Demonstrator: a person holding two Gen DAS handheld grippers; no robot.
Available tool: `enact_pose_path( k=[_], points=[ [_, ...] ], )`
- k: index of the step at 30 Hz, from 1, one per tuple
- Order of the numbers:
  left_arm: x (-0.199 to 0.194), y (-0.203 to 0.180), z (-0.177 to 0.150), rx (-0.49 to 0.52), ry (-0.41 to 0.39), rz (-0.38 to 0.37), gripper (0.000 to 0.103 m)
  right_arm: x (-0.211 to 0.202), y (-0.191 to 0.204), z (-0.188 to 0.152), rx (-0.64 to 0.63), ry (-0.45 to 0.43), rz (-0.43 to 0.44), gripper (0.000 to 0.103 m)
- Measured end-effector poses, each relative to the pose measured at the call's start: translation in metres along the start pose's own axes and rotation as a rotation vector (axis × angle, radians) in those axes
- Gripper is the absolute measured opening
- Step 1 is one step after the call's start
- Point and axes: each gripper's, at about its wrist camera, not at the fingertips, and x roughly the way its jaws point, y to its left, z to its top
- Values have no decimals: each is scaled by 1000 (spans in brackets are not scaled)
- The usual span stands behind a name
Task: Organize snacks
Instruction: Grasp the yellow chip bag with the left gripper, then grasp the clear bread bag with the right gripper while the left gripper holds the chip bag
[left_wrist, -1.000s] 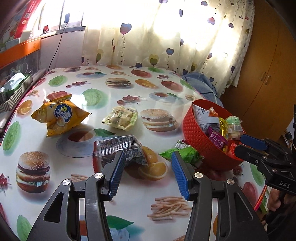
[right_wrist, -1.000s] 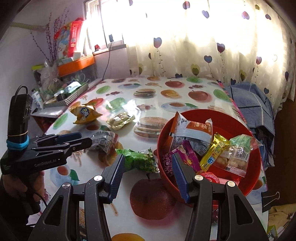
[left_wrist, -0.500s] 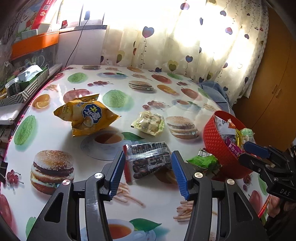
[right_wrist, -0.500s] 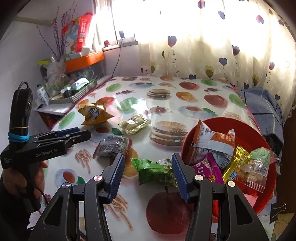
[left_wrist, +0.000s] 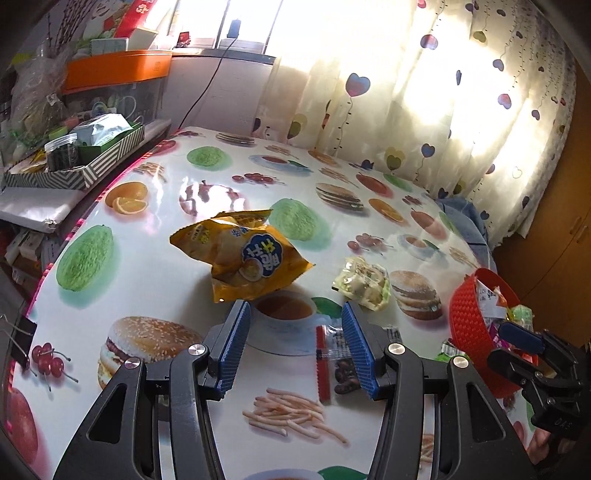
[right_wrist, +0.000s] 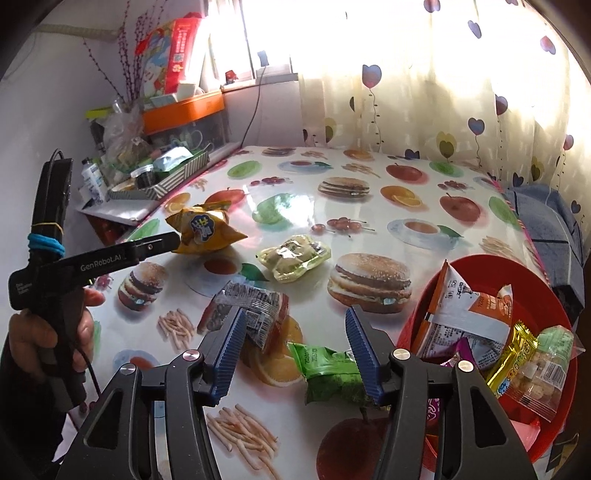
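Observation:
A yellow chip bag (left_wrist: 243, 258) lies on the food-print table (left_wrist: 166, 295), just beyond my open, empty left gripper (left_wrist: 293, 349); it also shows in the right wrist view (right_wrist: 203, 230). A dark grey-and-red packet (right_wrist: 247, 310) lies near my left gripper's right finger (left_wrist: 338, 365). A pale yellow packet (right_wrist: 293, 254) lies mid-table. A green packet (right_wrist: 328, 373) lies between the fingers of my open right gripper (right_wrist: 295, 354), beside the red basket (right_wrist: 554, 417) holding several snacks.
A striped tray (left_wrist: 85, 162) with a jar and bags stands on a shelf off the table's left edge. A heart-print curtain (left_wrist: 424, 110) hangs behind. A blue cloth (right_wrist: 546, 218) lies at the far right edge. A wooden cabinet (left_wrist: 554, 240) stands right.
My left gripper has swung left and forward, from over the dark packet toward the yellow chip bag. My right gripper has shifted left from the basket to over the green packet.

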Motion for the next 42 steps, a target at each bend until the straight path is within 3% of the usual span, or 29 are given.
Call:
enact_pose_path(
  k=[6,9,16,24,28,32,38,42],
  points=[
    [15,25,13,-97,5,19,54,12,1,5,-8,6,12,55],
    [24,35,19,-157,-2,12,66,17,1,8,-9,9,18,55],
    [49,51,31,-297,5,-8,66,27,-2,13,0,13,22,55],
    [57,65,39,-441,-50,-13,66,33,-4,15,5,15,23,55],
    [72,72,42,-485,-18,2,67,40,-7,19,18,19,19,55],
    [89,76,39,-500,47,3,67,47,-12,22,52,28,14,56],
    [93,65,38,-402,76,-11,67,62,-18,27,118,48,26,56],
    [86,56,38,-328,65,-7,57,74,-22,31,171,61,54,56]
  ],
)
